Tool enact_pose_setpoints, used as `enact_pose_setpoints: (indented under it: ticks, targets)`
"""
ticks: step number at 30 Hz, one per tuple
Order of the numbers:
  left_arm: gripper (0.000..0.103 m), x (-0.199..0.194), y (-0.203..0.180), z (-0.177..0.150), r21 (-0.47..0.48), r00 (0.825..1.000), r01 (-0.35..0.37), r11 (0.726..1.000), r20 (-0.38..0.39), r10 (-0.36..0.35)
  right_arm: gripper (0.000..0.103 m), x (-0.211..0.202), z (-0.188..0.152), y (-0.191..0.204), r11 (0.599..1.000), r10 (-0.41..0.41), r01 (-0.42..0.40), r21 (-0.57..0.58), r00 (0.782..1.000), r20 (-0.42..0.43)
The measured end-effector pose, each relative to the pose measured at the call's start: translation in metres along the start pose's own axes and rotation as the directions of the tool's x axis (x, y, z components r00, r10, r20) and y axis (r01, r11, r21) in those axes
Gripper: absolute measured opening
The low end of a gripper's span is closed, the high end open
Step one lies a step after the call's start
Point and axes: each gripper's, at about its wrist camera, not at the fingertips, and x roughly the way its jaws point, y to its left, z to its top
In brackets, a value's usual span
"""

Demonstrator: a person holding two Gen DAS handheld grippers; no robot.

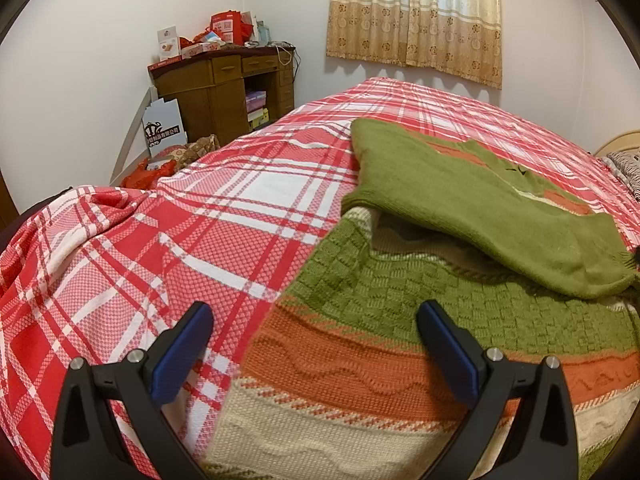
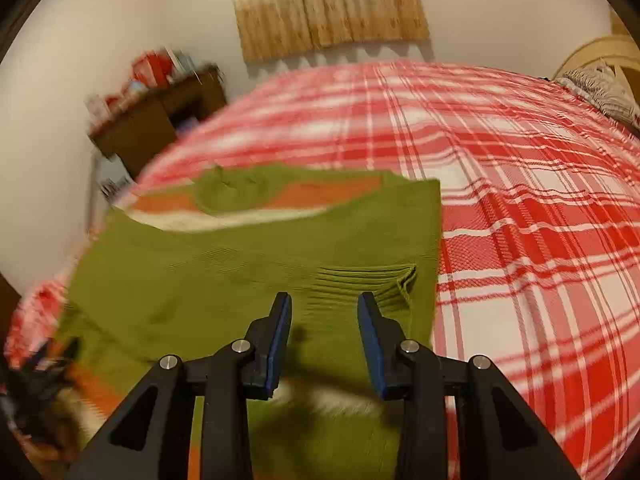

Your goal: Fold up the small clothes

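- Left gripper [image 1: 312,344] hangs with its jaws spread wide and nothing between them, over the near hem of the knitted sweater [image 1: 400,320]; one finger sits above the plaid bedspread [image 1: 160,240], the other above the orange band of the knit.
- Right gripper [image 2: 325,332] has its jaws parted too, empty, just above the ribbed cuff of the green sleeve [image 2: 280,256].
- That sleeve lies folded across the sweater's body, which is spread flat on the bed, collar toward the far wall.
- Bedspread wrinkles bunch up at the near left corner in the left wrist view.
- Beyond the bed stands a wooden desk [image 1: 224,84], its top crowded with red boxes [image 1: 228,26] and cartons; its open shelf holds stacked flat packages.
- A white printed carton [image 1: 164,128] leans beside the desk, with a red bag [image 1: 144,174] on the floor near it.
- Patterned curtains [image 1: 416,16] hang on the far wall.
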Motion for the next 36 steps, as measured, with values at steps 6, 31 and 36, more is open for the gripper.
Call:
enact_pose_setpoints:
  ticks: [6,31,36]
  targets:
    - [0.103,0.0,0.0,0.0,-0.001,1.0,0.001,1.0,-0.001,-0.001,0.054,-0.07,-0.024,-0.001,1.0,-0.01,0.011,-0.005,0.997,0.071]
    - [0.103,-0.12,0.031,-0.066,0.268,0.988,0.149,0.952,-0.001,-0.155,0.057,-0.161,-0.176,-0.026,1.0,0.03,-0.031,-0.002,0.995,-0.095]
    - [0.103,-0.133,0.038,-0.065,0.293,0.988,0.139,0.946,0.027,-0.154,0.057,-0.151,-0.197,-0.02,0.996,0.093,-0.091,0.022,0.976,-0.195]
